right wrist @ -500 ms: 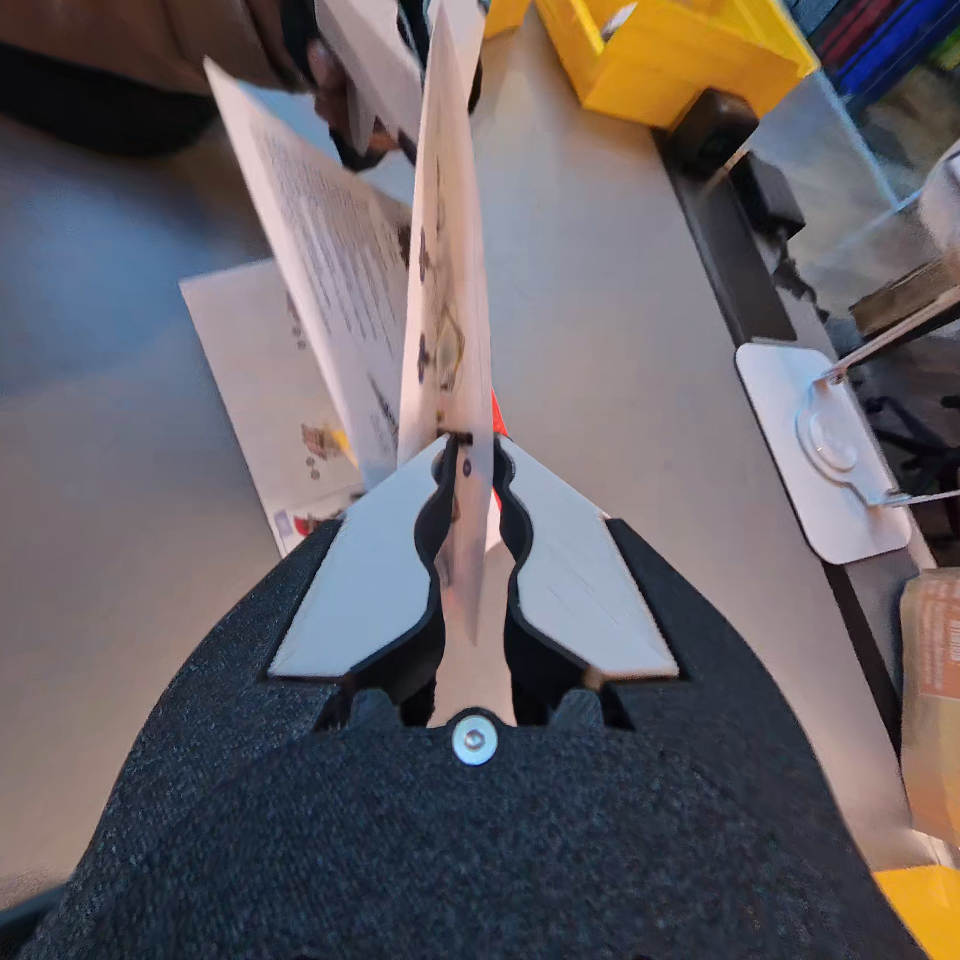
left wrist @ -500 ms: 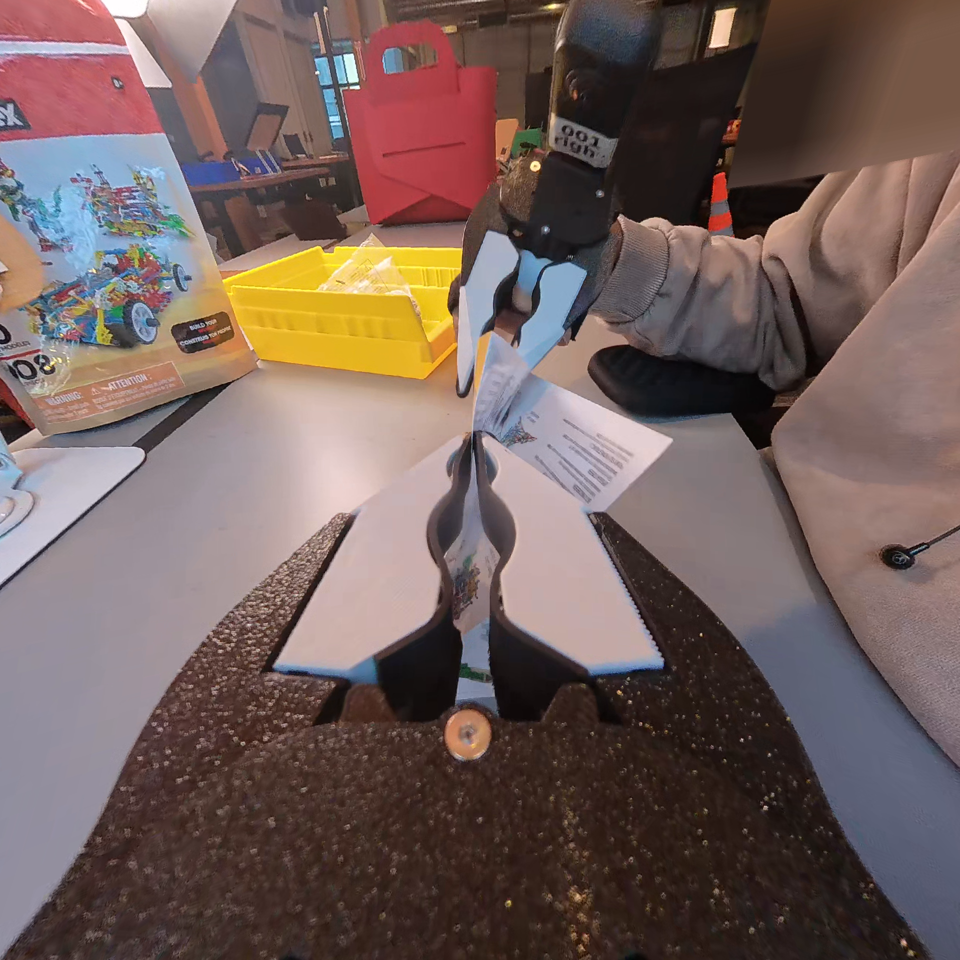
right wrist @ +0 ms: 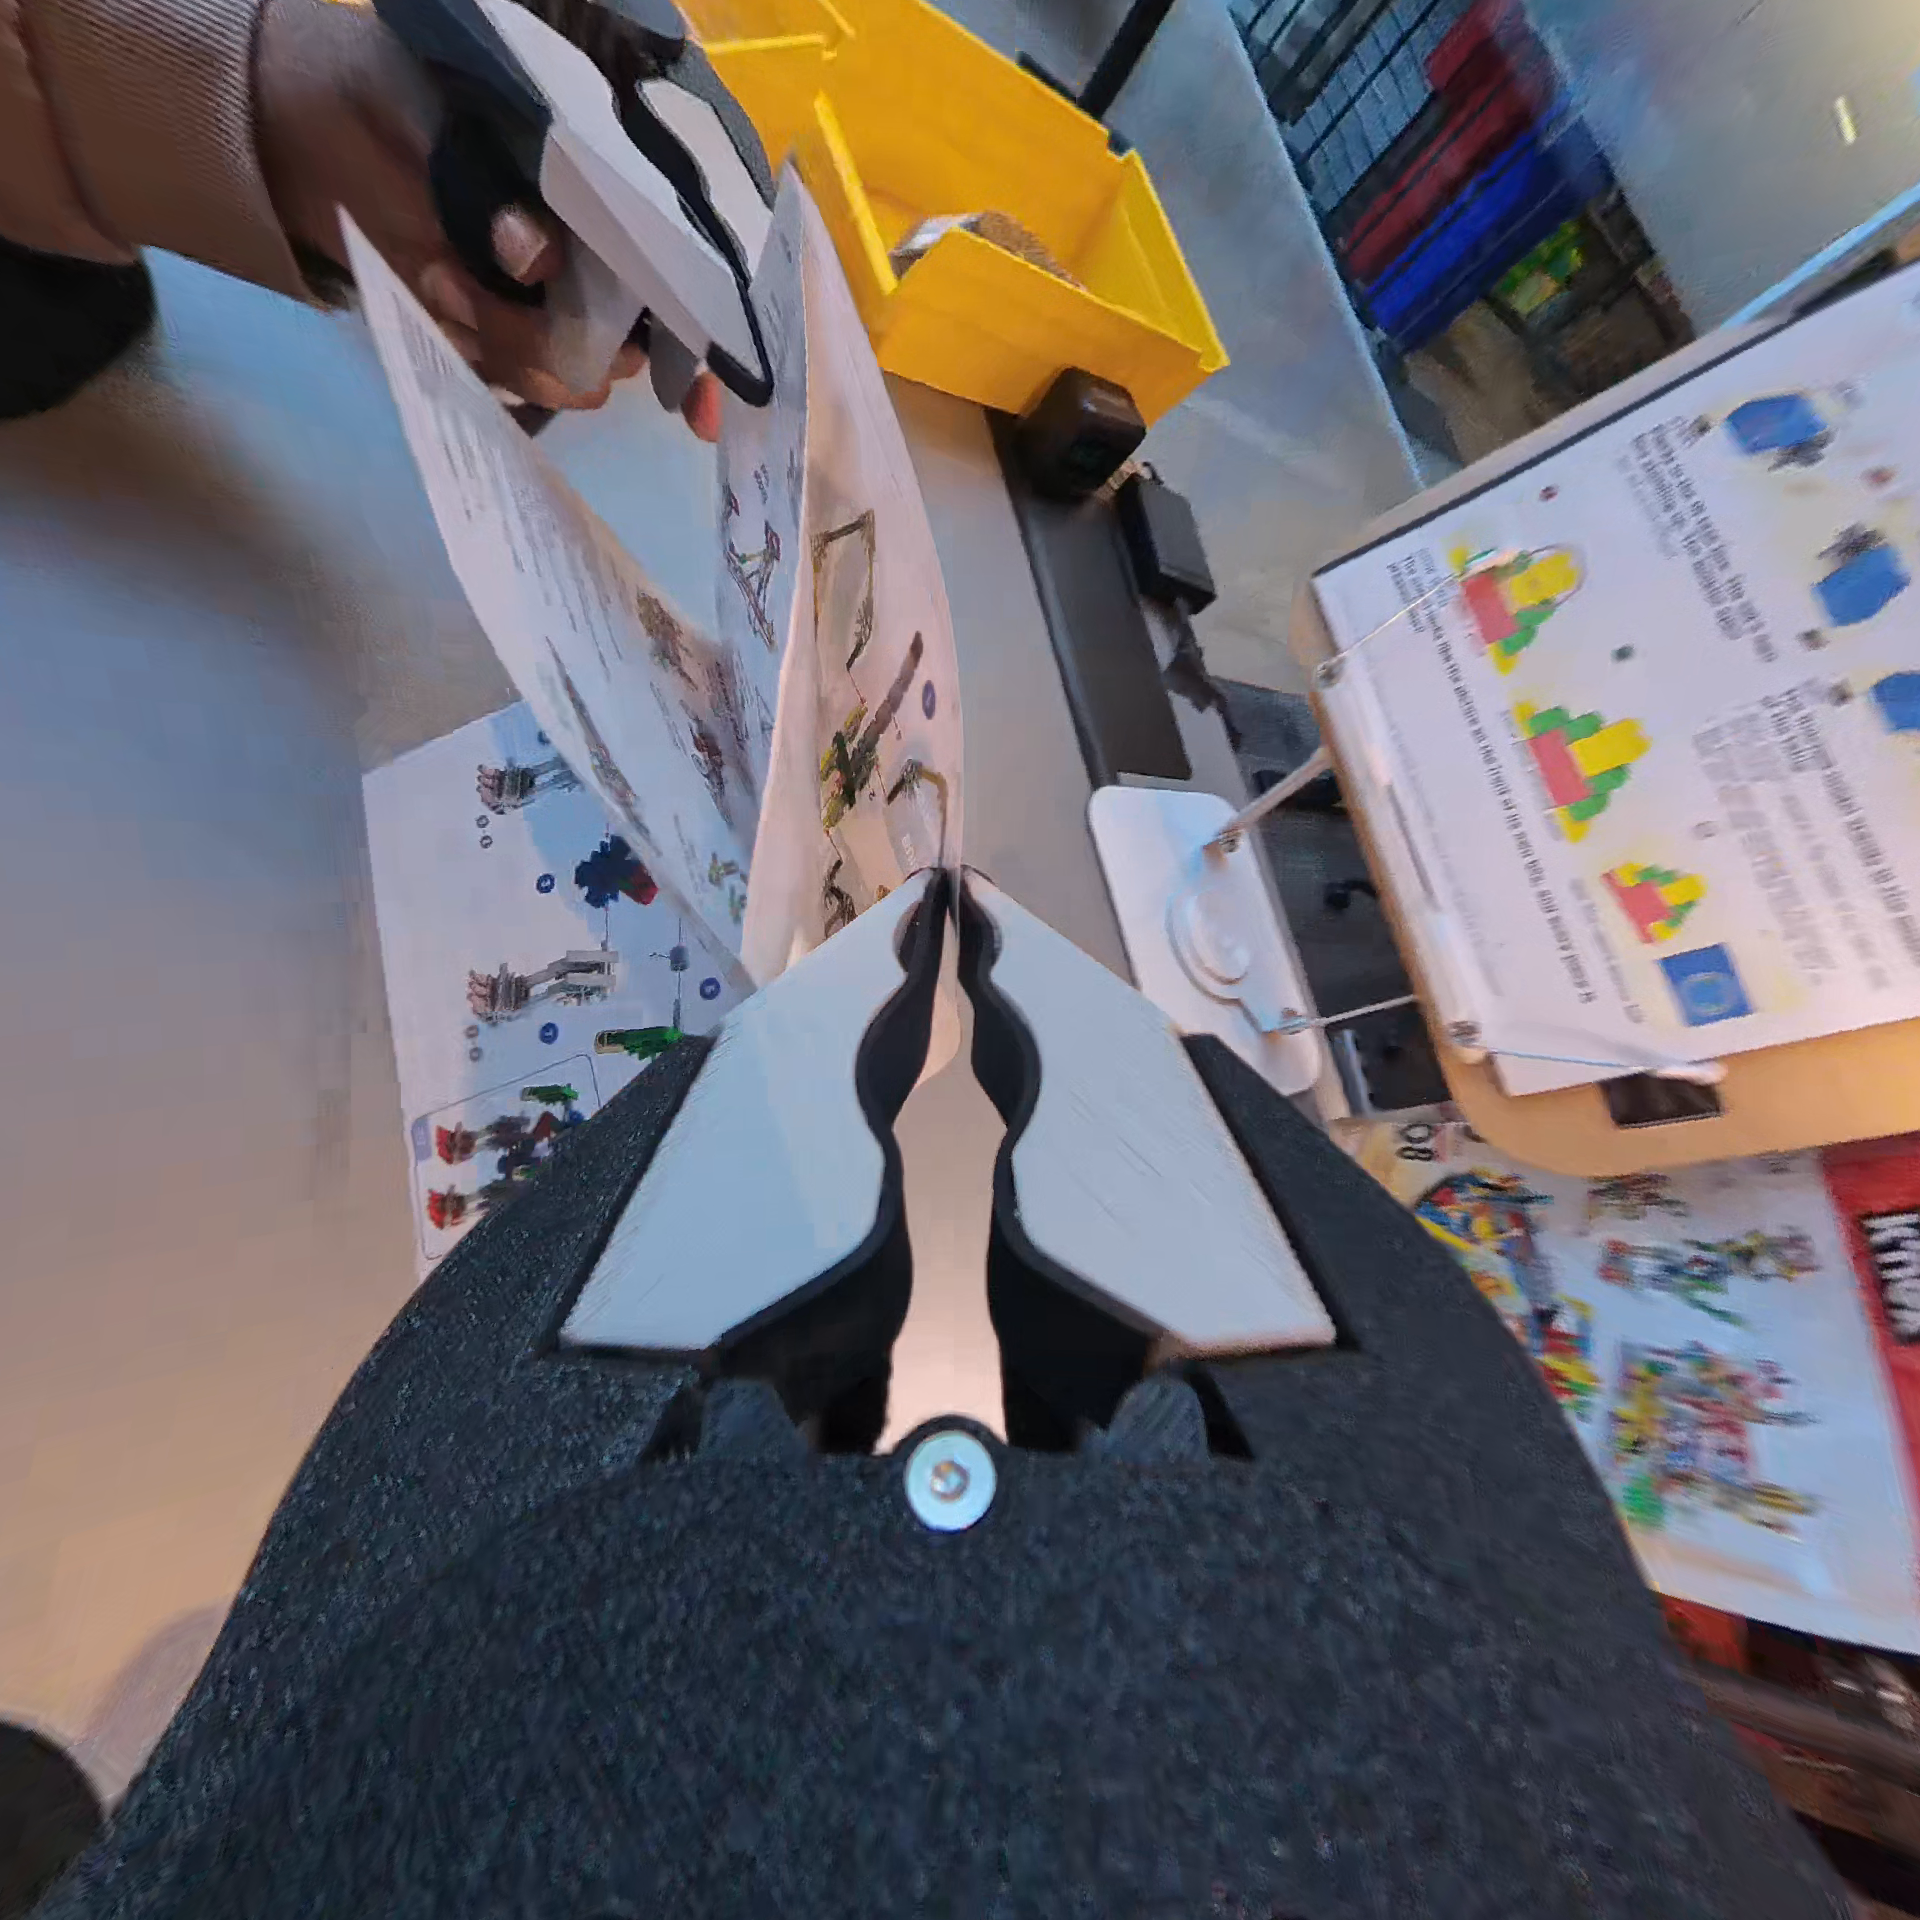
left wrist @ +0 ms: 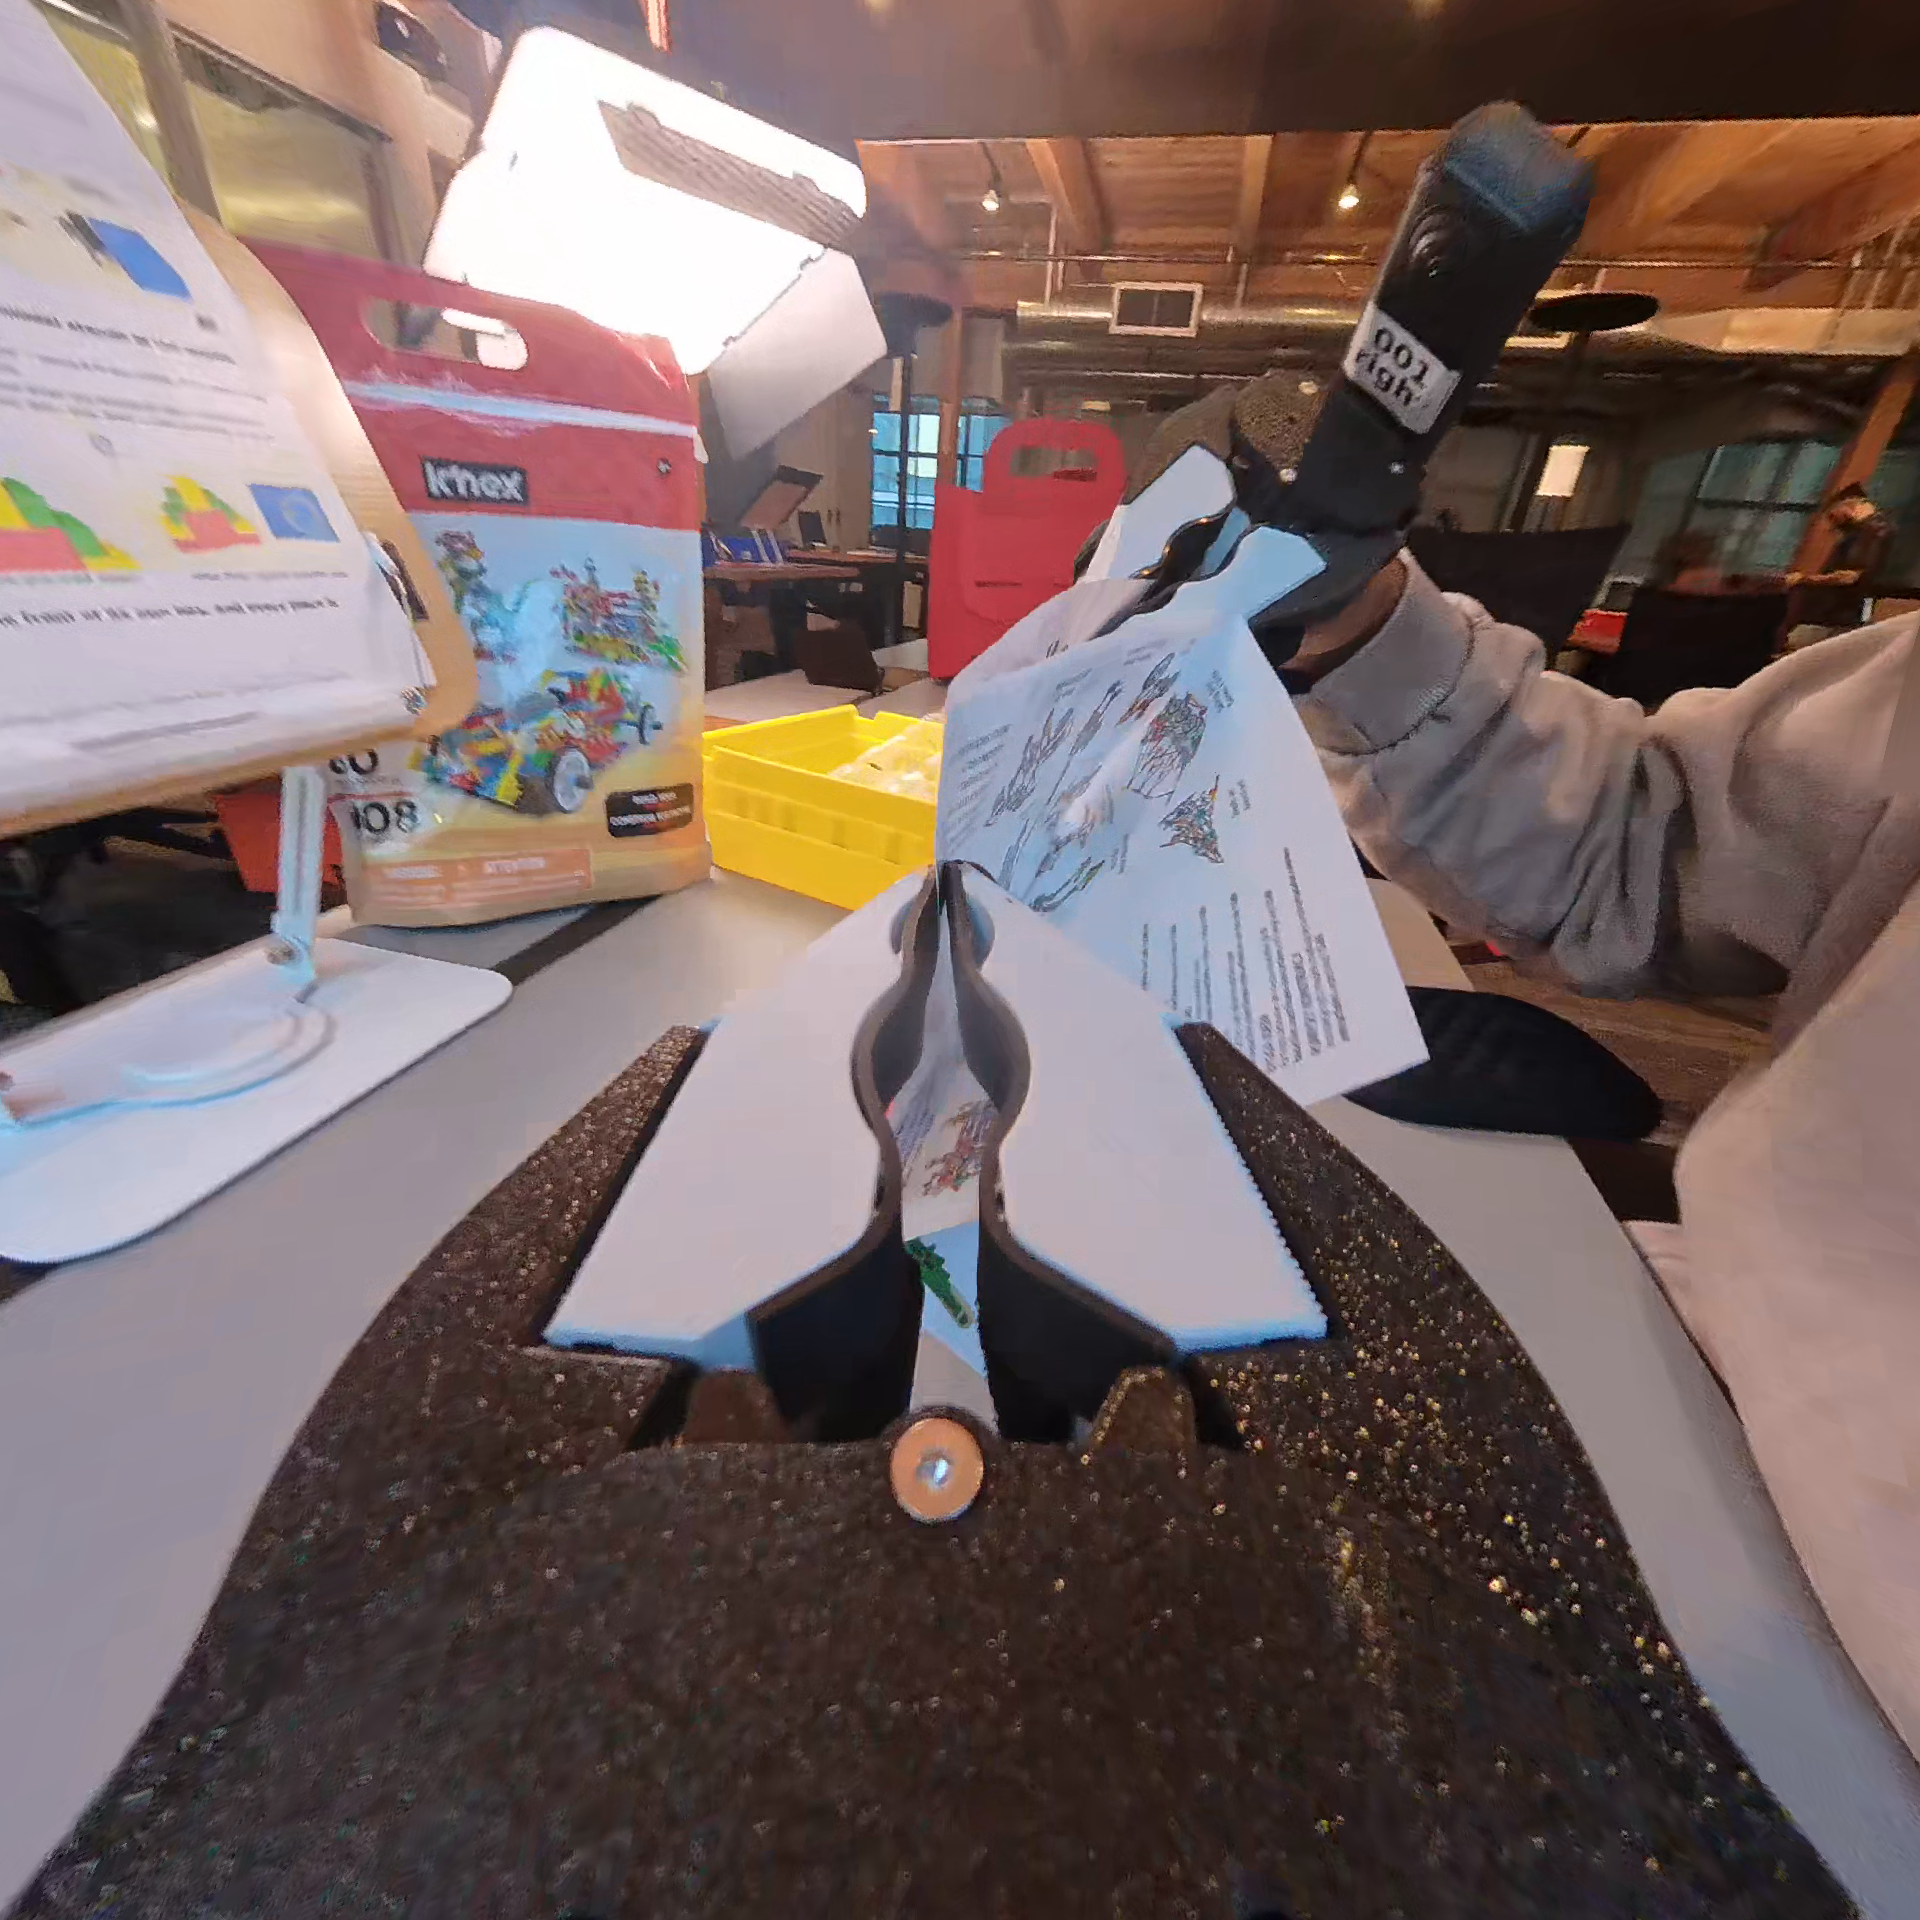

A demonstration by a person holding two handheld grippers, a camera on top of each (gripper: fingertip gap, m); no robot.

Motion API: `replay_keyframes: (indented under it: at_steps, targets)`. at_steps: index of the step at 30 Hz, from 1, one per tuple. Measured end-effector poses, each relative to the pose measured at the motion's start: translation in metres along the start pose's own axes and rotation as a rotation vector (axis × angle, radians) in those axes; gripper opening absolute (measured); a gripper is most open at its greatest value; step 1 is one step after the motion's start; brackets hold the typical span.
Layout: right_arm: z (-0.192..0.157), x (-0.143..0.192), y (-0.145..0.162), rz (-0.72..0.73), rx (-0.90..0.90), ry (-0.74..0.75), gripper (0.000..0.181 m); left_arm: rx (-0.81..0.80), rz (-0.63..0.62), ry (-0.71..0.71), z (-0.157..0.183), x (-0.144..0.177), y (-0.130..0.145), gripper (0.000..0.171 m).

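Left wrist view: both hand-held grippers pinch printed booklet (left wrist: 1164, 831).

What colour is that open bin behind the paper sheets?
Bright yellow. The bin shows best in the right wrist view, sitting on the grey table beyond the held sheets.

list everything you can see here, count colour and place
instruction booklet: one, white with colour drawings, held up between both grippers
loose sheet: one, white, flat on table
bin: one, yellow, behind booklet
toy bag: one, red and tan, standing at left
page stand: one, white, far left
tote: one, red, background
table: one, grey
left gripper: shut on booklet
right gripper: shut on booklet
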State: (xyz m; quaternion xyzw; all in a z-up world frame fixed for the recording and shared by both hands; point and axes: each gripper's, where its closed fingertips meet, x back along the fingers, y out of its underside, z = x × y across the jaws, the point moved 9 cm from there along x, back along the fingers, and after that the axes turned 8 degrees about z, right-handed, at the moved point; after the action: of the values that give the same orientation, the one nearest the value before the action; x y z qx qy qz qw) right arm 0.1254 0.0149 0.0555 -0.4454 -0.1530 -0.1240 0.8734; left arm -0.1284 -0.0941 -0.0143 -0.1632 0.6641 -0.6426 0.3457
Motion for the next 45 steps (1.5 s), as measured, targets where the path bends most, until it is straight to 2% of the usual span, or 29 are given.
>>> replay_keyframes:
  at_steps: [5,9,12,14,16,20,22,27,30,35,42,44,45]
  targets:
    - [0.047,0.012,-0.054,0.007,0.111,0.088,0.000,-0.136,0.009,-0.034,-0.015,-0.016,-0.071,0.000]
    - [0.079,0.025,-0.090,0.099,0.221,0.245,0.000,-0.287,0.025,-0.045,-0.016,-0.029,-0.131,0.000]
    - [0.085,0.036,-0.105,0.191,0.280,0.350,0.000,-0.405,0.033,-0.050,-0.003,-0.034,-0.156,0.000]
    - [0.078,0.037,-0.100,0.176,0.252,0.311,0.000,-0.443,-0.004,-0.057,0.004,-0.032,-0.153,0.000]
    - [0.063,0.034,-0.085,0.143,0.197,0.218,0.000,-0.404,-0.057,-0.025,0.008,-0.027,-0.140,0.000]
    - [0.041,0.035,-0.062,0.148,0.031,0.028,0.000,-0.210,-0.116,0.081,0.013,-0.021,-0.125,0.000]
    - [0.043,0.039,-0.059,0.193,-0.037,0.029,0.000,-0.088,-0.117,0.116,0.011,-0.023,-0.126,0.000]
    - [0.051,0.043,-0.046,0.252,-0.181,0.032,0.001,0.166,0.006,0.201,0.009,-0.029,-0.127,0.000]
    - [0.042,0.039,-0.031,0.242,-0.224,-0.049,0.008,0.237,0.078,0.203,0.005,-0.029,-0.125,0.000]
    - [0.015,0.024,-0.016,0.310,-0.244,-0.164,0.014,0.307,0.173,0.295,0.003,-0.026,-0.118,0.000]
    - [-0.010,0.002,-0.009,0.523,-0.329,-0.268,0.013,0.352,0.286,0.503,0.011,-0.023,-0.097,0.000]
    - [-0.017,-0.006,-0.005,0.492,-0.306,-0.285,0.000,0.375,0.318,0.560,0.011,-0.020,-0.092,0.000]
    - [-0.020,-0.008,-0.004,0.479,-0.283,-0.286,0.000,0.380,0.313,0.550,0.008,-0.020,-0.088,0.000]
